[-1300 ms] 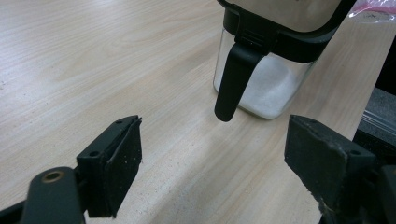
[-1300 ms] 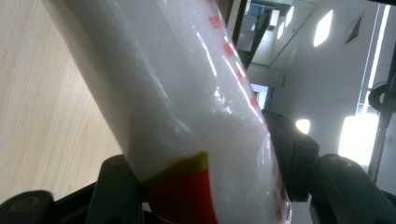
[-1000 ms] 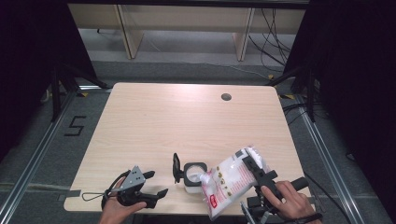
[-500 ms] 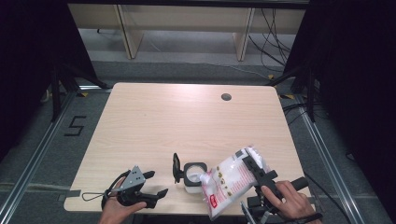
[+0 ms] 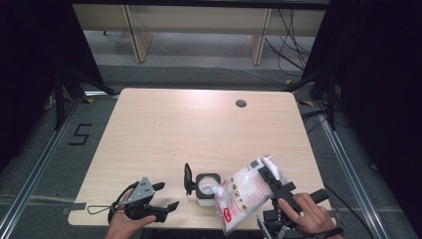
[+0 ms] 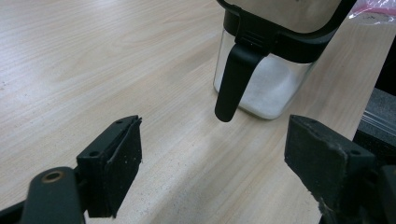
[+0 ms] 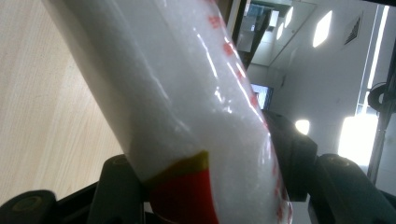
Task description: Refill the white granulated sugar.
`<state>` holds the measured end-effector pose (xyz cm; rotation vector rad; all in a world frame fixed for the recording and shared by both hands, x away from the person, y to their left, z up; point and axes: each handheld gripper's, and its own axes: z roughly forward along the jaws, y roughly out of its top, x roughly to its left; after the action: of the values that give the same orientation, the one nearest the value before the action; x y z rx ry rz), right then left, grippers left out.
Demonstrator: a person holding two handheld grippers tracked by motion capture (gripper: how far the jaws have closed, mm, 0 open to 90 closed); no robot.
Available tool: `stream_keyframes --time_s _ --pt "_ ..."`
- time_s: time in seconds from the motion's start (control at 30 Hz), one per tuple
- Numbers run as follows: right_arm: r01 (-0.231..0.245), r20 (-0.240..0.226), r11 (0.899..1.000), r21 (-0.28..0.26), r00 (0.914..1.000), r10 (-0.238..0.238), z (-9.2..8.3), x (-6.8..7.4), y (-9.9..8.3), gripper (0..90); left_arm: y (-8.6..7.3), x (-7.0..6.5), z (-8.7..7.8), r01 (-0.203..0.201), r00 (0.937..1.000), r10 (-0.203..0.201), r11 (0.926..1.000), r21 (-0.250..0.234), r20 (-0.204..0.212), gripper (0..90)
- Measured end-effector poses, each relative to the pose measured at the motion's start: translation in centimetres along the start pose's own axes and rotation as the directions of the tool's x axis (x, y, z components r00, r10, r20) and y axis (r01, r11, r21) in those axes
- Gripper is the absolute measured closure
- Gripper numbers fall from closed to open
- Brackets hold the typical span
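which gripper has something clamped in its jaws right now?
The right gripper: its jaws are shut on the tilted white bag over the open jar. The left gripper sits open on the table, nothing between its jaws.

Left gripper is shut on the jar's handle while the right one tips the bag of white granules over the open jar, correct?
Not quite. The left gripper is open and holds nothing: in the left gripper view its jaws stand wide apart, short of the jar. The rest holds: the right gripper grips the bag, tilted over the open jar.
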<state>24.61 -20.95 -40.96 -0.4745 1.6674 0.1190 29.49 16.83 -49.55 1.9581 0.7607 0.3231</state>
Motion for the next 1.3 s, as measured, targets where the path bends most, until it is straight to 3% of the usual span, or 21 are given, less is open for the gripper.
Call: stream_keyframes --time_s 0.1,0.23,0.3,0.37,0.43,0.47,0.5,0.6,0.63,0.67,0.73,0.77,0.8,0.9,0.93,1.03,1.07,1.13,1.17,1.23,1.3 --pt "-0.018 -0.008 1.0 0.009 0.9998 0.018 0.0 0.1 0.0 48.2 0.0 0.0 0.0 -0.001 1.0 0.001 1.0 0.0 0.0 18.4" --pt "0.005 -0.002 1.0 0.0 1.0 -0.005 0.0 0.0 0.0 48.7 0.0 0.0 0.0 -0.001 1.0 0.001 1.0 0.0 0.001 18.4" --pt "-0.032 -0.015 0.999 0.011 0.9994 0.032 0.0 0.2 -0.1 48.9 0.0 0.0 0.0 0.001 1.0 -0.001 1.0 -0.001 0.001 18.5" --pt "0.001 0.001 1.0 -0.012 1.0 -0.001 0.1 0.0 -0.1 49.1 0.0 0.1 -0.1 -0.008 1.0 0.008 1.0 0.006 0.0 18.5" --pt "-0.023 -0.011 1.0 0.001 0.9997 0.023 0.1 0.2 -0.1 49.3 0.0 0.1 -0.1 -0.008 1.0 0.008 1.0 0.006 0.0 18.4" --pt "-0.017 0.011 1.0 -0.022 0.9998 0.017 0.2 0.2 -0.2 49.5 0.0 0.1 -0.1 -0.009 1.0 0.009 0.9999 0.006 0.0 18.4" --pt "-0.055 -0.022 0.998 0.008 0.9982 0.055 0.1 0.4 -0.2 49.8 0.0 0.1 -0.1 -0.008 1.0 0.008 1.0 0.006 0.0 18.4" --pt "-0.02 0.003 1.0 -0.023 0.9998 0.02 0.3 0.3 -0.4 50.2 0.0 0.0 -0.1 -0.005 1.0 0.005 1.0 0.002 0.001 18.4" --pt "-0.046 -0.014 0.999 -0.011 0.9989 0.046 0.3 0.5 -0.5 50.7 0.0 0.0 -0.1 -0.005 1.0 0.005 1.0 0.003 0.001 18.4" --pt "-0.016 -0.029 1.0 -0.007 0.9994 0.016 0.3 0.4 -0.6 51.4 0.0 0.1 -0.1 -0.005 1.0 0.005 1.0 0.002 0.001 18.4" --pt "-0.053 -0.05 0.999 0.011 0.9973 0.053 0.3 0.7 -0.7 51.8 0.0 0.0 -0.1 0.003 1.0 -0.003 1.0 0.004 -0.008 18.4" --pt "-0.03 -0.021 0.999 -0.027 0.9993 0.03 0.6 0.7 -0.8 52.0 0.0 0.0 -0.1 -0.001 1.0 0.001 1.0 0.006 -0.009 18.4" --pt "-0.017 -0.035 1.0 -0.018 0.9993 0.016 0.6 0.6 -0.9 52.3 0.0 0.0 -0.1 0.005 1.0 -0.005 1.0 0.001 -0.008 18.5" --pt "-0.028 -0.043 0.999 -0.023 0.9987 0.027 0.8 0.9 -1.1 53.0 0.1 0.0 -0.2 -0.006 1.0 0.006 0.9999 0.01 -0.006 18.5" --pt "-0.042 -0.068 0.999 0.002 0.9968 0.042 0.7 1.1 -1.2 53.2 0.0 0.0 -0.1 -0.005 1.0 0.005 1.0 0.008 -0.007 18.5" --pt "-0.02 -0.069 1.0 -0.004 0.9974 0.02 0.9 1.2 -1.4 53.8 0.0 0.0 -0.1 -0.002 1.0 0.002 1.0 0.003 -0.008 18.4" --pt "-0.051 -0.081 0.999 0.007 0.9953 0.052 1.0 1.5 -1.4 54.0 0.1 0.1 -0.2 -0.011 0.9999 0.011 0.9999 0.01 -0.008 18.5" --pt "-0.057 -0.09 0.998 0.006 0.9943 0.057 1.2 1.8 -1.6 54.4 0.0 0.0 -0.1 0.004 1.0 -0.004 1.0 -0.002 -0.007 18.4" --pt "-0.03 -0.093 0.999 0.014 0.9952 0.031 1.2 1.7 -1.6 54.6 0.0 0.0 -0.1 0.004 1.0 -0.004 1.0 -0.002 -0.007 18.4" --pt "-0.067 -0.105 0.997 0.03 0.992 0.07 1.3 2.2 -1.6 54.9 0.1 0.0 -0.2 -0.006 0.9999 0.006 1.0 0.007 -0.009 18.4" --pt "-0.039 -0.107 0.999 0.022 0.9934 0.041 1.4 2.1 -1.6 55.0 0.1 0.0 -0.2 -0.005 1.0 0.005 1.0 0.008 -0.008 18.4"
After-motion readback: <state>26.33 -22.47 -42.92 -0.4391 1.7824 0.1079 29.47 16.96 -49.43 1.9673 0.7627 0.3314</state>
